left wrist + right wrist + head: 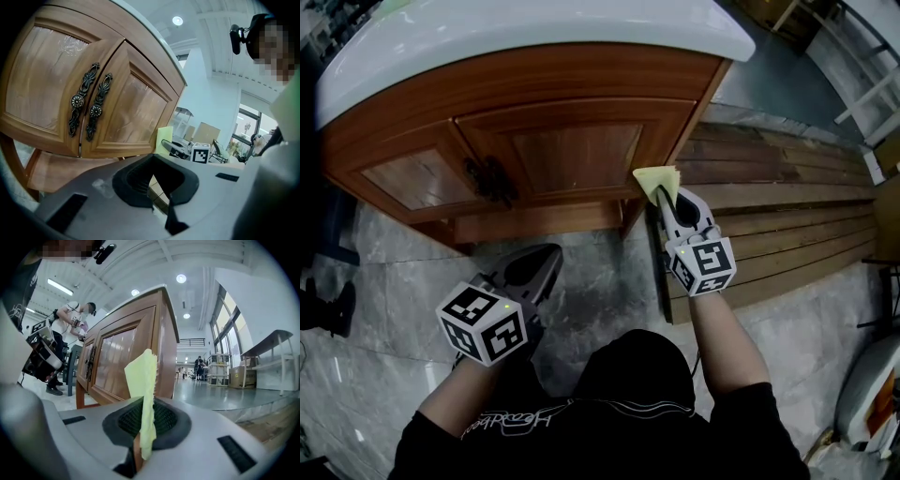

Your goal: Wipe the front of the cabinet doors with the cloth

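The wooden vanity cabinet (581, 80) stands under a white countertop (534, 33). Its two cabinet doors (577, 155) meet at a pair of dark ornate handles (492, 178). The left gripper (547, 259) hangs low over the marble floor (600, 281), well short of the doors, its jaws drawn together on nothing. The right gripper (668, 199) pinches the yellow cloth (659, 178) upright at the lower right corner of the cabinet front, though whether the cloth touches the wood is unclear.
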